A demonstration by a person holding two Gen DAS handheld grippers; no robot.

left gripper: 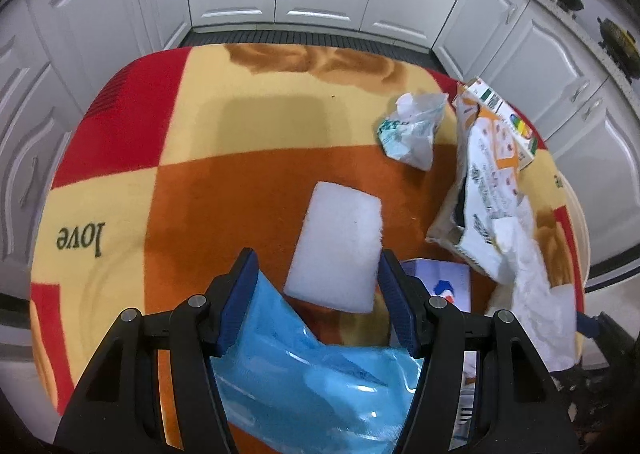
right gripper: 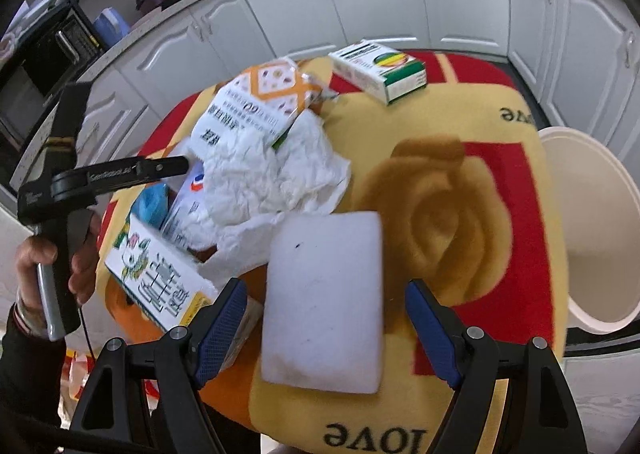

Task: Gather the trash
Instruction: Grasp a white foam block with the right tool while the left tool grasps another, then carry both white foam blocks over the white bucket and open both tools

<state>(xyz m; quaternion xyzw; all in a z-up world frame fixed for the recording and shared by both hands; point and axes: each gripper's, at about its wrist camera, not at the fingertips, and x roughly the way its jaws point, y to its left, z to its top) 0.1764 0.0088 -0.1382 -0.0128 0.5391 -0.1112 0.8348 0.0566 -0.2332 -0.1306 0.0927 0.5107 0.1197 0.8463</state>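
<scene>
A white foam block lies on the patterned blanket that covers the table. My right gripper hangs over its near end, open, with a gap at each pad. My left gripper is open too. A blue plastic bag lies under and between its fingers, and I see no pad pressing on it. Other trash lies around: a crumpled clear bag, an orange-and-white packet, crumpled white paper and a stripe-marked box.
A white bin stands open off the table's right edge. A box with a cartoon print and a blue-and-white box lie near the left gripper. A person's hand holds that gripper's handle. White cabinets ring the table.
</scene>
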